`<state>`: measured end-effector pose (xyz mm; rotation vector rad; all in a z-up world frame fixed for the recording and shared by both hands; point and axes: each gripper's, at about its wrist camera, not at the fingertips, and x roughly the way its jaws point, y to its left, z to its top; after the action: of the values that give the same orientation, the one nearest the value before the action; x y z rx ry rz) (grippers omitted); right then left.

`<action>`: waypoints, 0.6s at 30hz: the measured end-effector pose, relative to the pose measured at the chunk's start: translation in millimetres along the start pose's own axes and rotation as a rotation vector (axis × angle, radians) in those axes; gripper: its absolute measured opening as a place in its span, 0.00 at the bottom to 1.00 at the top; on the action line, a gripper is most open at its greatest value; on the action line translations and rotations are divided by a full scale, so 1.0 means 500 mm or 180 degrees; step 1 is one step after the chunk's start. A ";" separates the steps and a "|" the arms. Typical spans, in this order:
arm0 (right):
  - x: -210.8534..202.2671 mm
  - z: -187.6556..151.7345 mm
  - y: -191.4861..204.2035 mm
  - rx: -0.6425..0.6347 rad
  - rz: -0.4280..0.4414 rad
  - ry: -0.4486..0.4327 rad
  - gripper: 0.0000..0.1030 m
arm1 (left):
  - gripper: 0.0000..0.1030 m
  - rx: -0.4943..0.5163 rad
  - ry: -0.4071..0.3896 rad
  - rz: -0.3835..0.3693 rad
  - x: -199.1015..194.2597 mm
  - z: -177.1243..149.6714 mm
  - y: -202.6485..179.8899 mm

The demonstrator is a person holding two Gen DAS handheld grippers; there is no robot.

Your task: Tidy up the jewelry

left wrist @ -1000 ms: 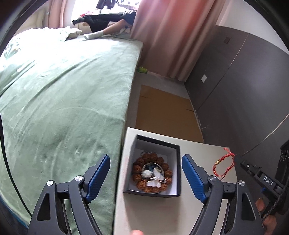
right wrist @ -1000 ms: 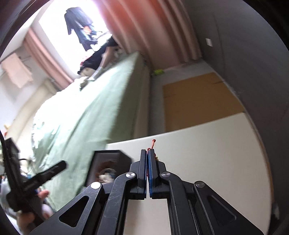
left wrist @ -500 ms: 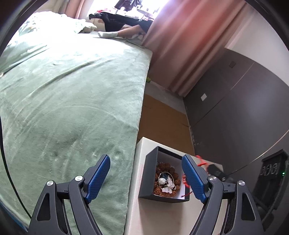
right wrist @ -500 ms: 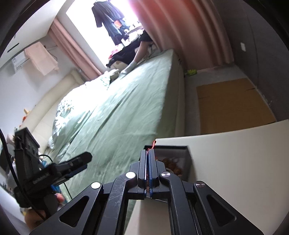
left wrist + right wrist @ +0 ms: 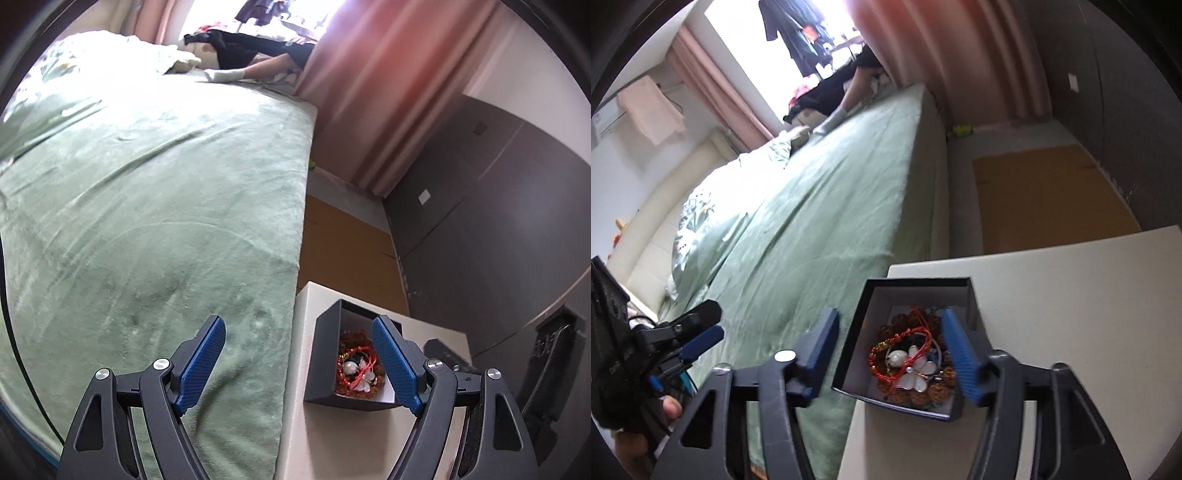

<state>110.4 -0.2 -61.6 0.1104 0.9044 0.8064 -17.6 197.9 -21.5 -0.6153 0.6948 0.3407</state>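
The jewelry sits gathered in a small dark box near the corner of a white table, right beside the edge of the green bed. Inside the box I can make out a ring of brown beads, a white butterfly-shaped piece with a pearl-like bit next to it, and a red string bracelet draped loosely across the top of the rest. The red string lies inside the box walls, one strand reaching toward the far side.

The right claw hangs just above the box with its blue pads spread wide, one pad to the left of the box over the table's edge and the other over the box's right wall. It grips nothing. The left claw is off to the side, over the gap between bed and table, also spread wide and empty.

From how things lie, the job looks nearly finished. The red bracelet is in the box with the other pieces, and I see no loose jewelry on the part of the table that shows. What may be left is small: perhaps tidying the red string so it settles flat. I see no lid anywhere, so I cannot say whether closing the box is part of it. The near part of the table is hidden behind the claws, so something could lie there unseen.
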 end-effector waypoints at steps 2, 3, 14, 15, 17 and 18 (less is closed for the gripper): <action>-0.019 -0.001 -0.009 0.0001 -0.0044 -0.0011 0.60 | 0.79 0.0064 0.0025 -0.0004 0.002 -0.006 -0.013; -0.026 -0.002 -0.013 0.0004 -0.0072 -0.0019 0.60 | 0.79 0.0080 0.0041 -0.0025 0.002 -0.009 -0.019; -0.109 0.003 -0.087 0.0089 -0.0409 0.0035 0.60 | 0.80 0.0569 0.0076 0.0113 0.014 -0.049 -0.122; -0.114 0.002 -0.089 0.0076 -0.0427 0.0036 0.60 | 0.80 0.0598 0.0075 0.0114 0.014 -0.054 -0.129; -0.124 0.000 -0.094 0.0057 -0.0468 0.0039 0.60 | 0.80 0.0605 0.0067 0.0117 0.015 -0.061 -0.137; -0.130 -0.001 -0.097 0.0042 -0.0494 0.0032 0.61 | 0.80 0.0600 0.0070 0.0131 0.017 -0.065 -0.142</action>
<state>115.1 -77.6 -39.0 0.0470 0.9163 0.6574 7.1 123.2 -17.8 -0.4266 0.7519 0.3029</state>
